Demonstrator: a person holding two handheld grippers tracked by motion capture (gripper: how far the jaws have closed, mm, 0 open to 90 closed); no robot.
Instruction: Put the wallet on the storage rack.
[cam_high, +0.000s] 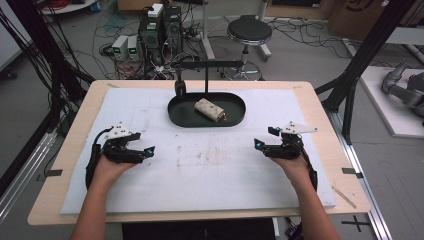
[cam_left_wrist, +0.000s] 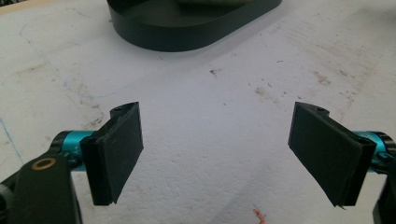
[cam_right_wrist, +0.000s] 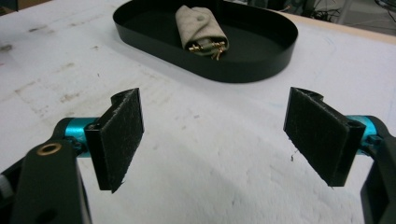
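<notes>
Two grippers sat wide open and empty on the white mat, short of the tray.
High view: left gripper (cam_high: 148, 151) lower left, right gripper (cam_high: 260, 145) lower right, black oval tray (cam_high: 183, 116) upper centre with a beige key pouch (cam_high: 210, 109) inside. Left gripper view: pads (cam_left_wrist: 122, 150) far apart, tray at top edge. Right gripper view: pouch at top centre, gold keys (cam_right_wrist: 215, 48) poking out; a pick probably goes best squeezing the pouch's body, clear of the rim.
</notes>
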